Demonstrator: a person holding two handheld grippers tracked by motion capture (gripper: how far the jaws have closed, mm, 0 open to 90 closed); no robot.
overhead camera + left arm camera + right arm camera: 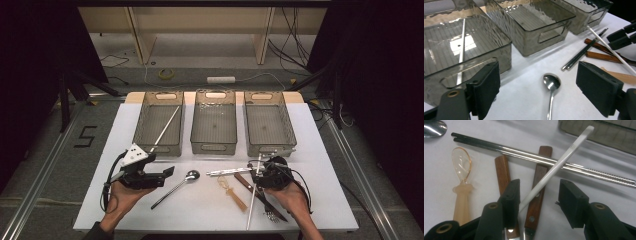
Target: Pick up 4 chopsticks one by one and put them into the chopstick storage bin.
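Right tool (537, 202) gapes around the white chopstick (564, 160), twelve o'clock-bound; centre before clamping. Left tool (546, 90) wide apart.

Three bins stand side by side along the far part of the table (125, 150): the left bin (145, 131), the middle bin (214, 142) and the right bin (287, 131). A single chopstick (165, 129) lies slantwise in the left bin. In front of the middle bin lies a metal spoon (176, 188), bowl toward the bins. To its right a small plastic spoon (231, 191) lies, then two wooden-handled utensils (260, 197) side by side. A pair of metal chopsticks (541, 157) lies crosswise over their handle ends, and a white chopstick (559, 162) rests slantwise on top of that pair.
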